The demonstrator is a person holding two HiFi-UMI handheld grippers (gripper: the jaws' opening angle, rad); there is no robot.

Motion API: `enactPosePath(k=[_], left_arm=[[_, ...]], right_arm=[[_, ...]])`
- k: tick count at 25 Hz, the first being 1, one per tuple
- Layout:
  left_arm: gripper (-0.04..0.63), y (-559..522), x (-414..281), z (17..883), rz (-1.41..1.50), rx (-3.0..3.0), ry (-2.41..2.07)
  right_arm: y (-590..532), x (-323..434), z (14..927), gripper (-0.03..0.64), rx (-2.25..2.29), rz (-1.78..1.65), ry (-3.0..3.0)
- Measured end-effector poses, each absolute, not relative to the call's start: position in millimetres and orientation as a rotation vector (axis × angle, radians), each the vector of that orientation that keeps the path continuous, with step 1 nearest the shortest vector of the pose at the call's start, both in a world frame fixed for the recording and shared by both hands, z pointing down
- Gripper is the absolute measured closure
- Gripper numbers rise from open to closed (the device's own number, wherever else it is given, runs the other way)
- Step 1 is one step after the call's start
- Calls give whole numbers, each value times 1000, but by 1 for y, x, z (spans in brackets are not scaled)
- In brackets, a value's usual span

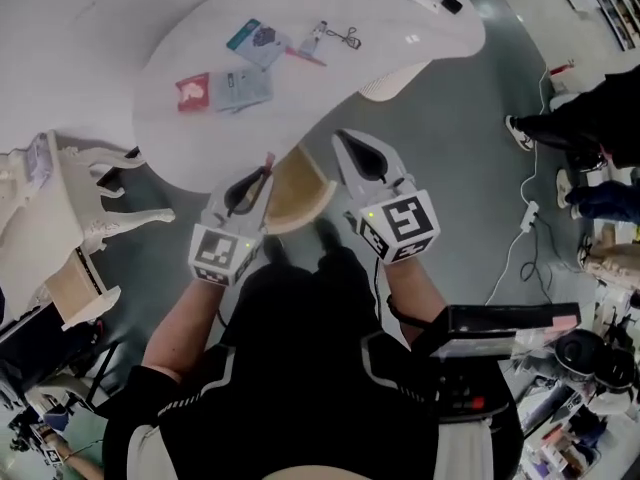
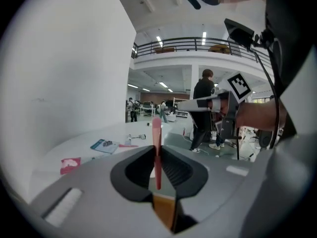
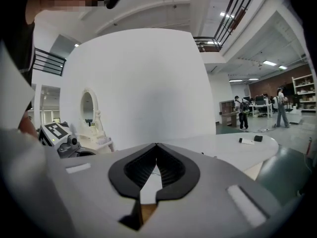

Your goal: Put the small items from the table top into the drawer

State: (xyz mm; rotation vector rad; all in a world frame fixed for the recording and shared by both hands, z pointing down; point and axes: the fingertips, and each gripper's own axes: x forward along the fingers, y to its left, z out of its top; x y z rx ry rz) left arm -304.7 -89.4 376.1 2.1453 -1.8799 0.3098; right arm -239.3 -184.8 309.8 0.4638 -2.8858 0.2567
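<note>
1. Left gripper view: the left gripper (image 2: 157, 151) has its jaws closed onto a thin pink stick (image 2: 157, 133). The stick stands upright in the seam between the pads, and its top rises above the jaw tips.
2. Head view: the same stick (image 1: 266, 163) pokes out past the tips of the left gripper (image 1: 258, 176), just above the open wooden drawer (image 1: 300, 196) under the near edge of the white table (image 1: 400, 38).
3. Right gripper view: the right gripper (image 3: 156, 146) has its jaw tips pressed together with nothing between them. Only white table top and a strip of the drawer's wood show through the gap lower down.
4. In the head view the right gripper (image 1: 345, 140) hangs beside the drawer's right side, near the left gripper but apart from it.
5. On the table top lie a red packet (image 1: 193, 91), a pale blue packet (image 1: 243, 88) just beside it, a teal card (image 1: 256, 38), a second pink stick (image 1: 305, 56) and a metal loop-handled tool (image 1: 335, 36). Two small pieces, one white and one black (image 1: 435, 1), lie well apart at the far end.
6. Print on the packets and card is too small to read. The only clear marking is the black-and-white square pattern on each gripper's cube.
</note>
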Motion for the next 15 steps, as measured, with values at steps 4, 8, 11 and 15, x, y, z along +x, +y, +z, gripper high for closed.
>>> enactPosePath(k=[4,8,11,15], left_arm=[[551,-95,-295,426,401,2185,-1703],[551,-99,-279,471,506,2233,-1533],[551,-105,-269,498,566,2244,-1461],[551,-107,-250,538,666,2263,-1346]], right_arm=[[-185,-230,331,614,556,257,-2860],[-185,-214,354,614,678,283,-2815],[-187,-202,370,614,746,305,-2775],[-186,-187,388,614,788,336,-2742]])
